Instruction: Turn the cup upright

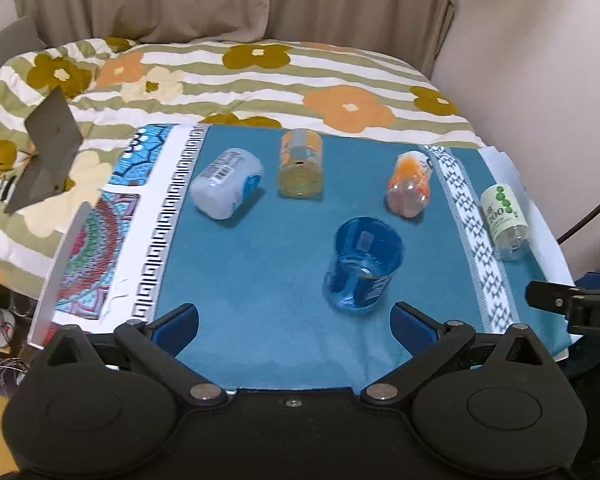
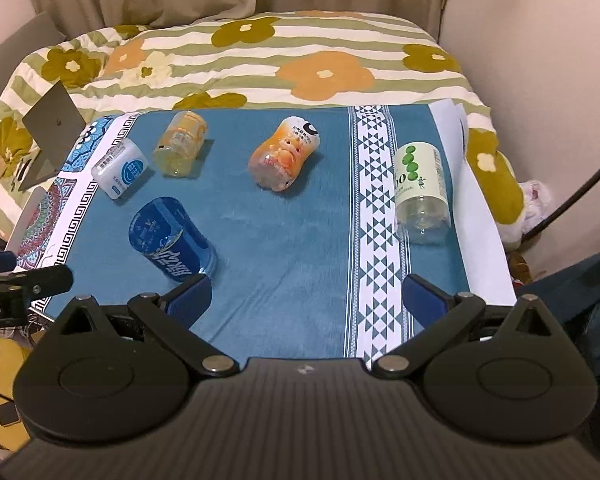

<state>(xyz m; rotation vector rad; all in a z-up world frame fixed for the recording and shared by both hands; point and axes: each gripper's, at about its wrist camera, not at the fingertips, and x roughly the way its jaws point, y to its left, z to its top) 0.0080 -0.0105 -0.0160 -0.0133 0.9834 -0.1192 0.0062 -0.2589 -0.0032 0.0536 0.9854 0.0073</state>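
Several cups lie on their sides on the blue cloth [image 1: 260, 280]. A blue cup [image 1: 362, 268] [image 2: 172, 240] is nearest, just beyond my left gripper [image 1: 296, 318], which is open and holds nothing. Further back lie a white cup [image 1: 226, 188] [image 2: 120, 172], a yellow cup [image 1: 300, 168] [image 2: 180, 144] and an orange cup [image 1: 410, 184] [image 2: 284, 154]. A white cup with green dots [image 1: 504, 216] [image 2: 420, 188] rests by the right edge. My right gripper [image 2: 306, 292] hovers open over the cloth's near edge, with the blue cup just beyond its left finger.
The table [image 2: 480, 208] stands against a bed with a floral striped quilt [image 2: 324, 72]. A grey folded stand [image 1: 48, 152] sits on the quilt at the left. Curtains [image 1: 340, 0] hang behind. A black cable [image 2: 572, 196] crosses the wall on the right.
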